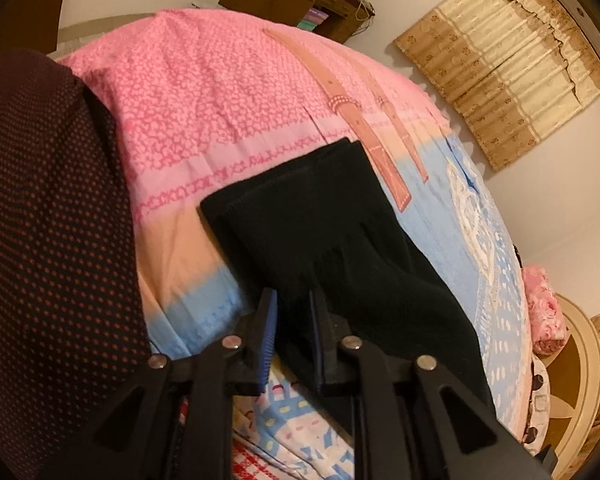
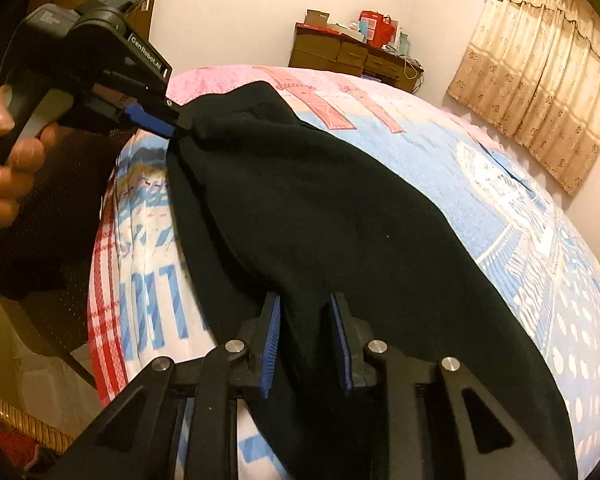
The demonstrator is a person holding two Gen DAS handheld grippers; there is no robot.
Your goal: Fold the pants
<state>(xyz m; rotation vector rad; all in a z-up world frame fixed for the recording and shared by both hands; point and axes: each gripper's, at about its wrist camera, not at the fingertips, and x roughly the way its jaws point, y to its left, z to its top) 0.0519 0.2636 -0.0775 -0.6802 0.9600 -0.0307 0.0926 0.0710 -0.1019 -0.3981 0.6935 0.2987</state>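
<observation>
Left gripper point(image 1: 292, 300) clamped on the near edge of the black pants point(image 1: 320, 220), cloth bunched between its blue pads. Right gripper point(image 2: 305, 304): jaws a little apart, a fold of pants rising between them; pad contact unclear. Pants lie on the bed point(image 1: 204, 92), over a pink and blue printed cover. Hand point(image 2: 4, 152) grips the left handle. Curtain point(image 2: 540, 60) on far wall.

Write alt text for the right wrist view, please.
Black pants lie on a bed's colourful bedspread, with the right gripper straddling a fold of them. At upper left, a hand holds the left gripper, pinching another corner.
</observation>
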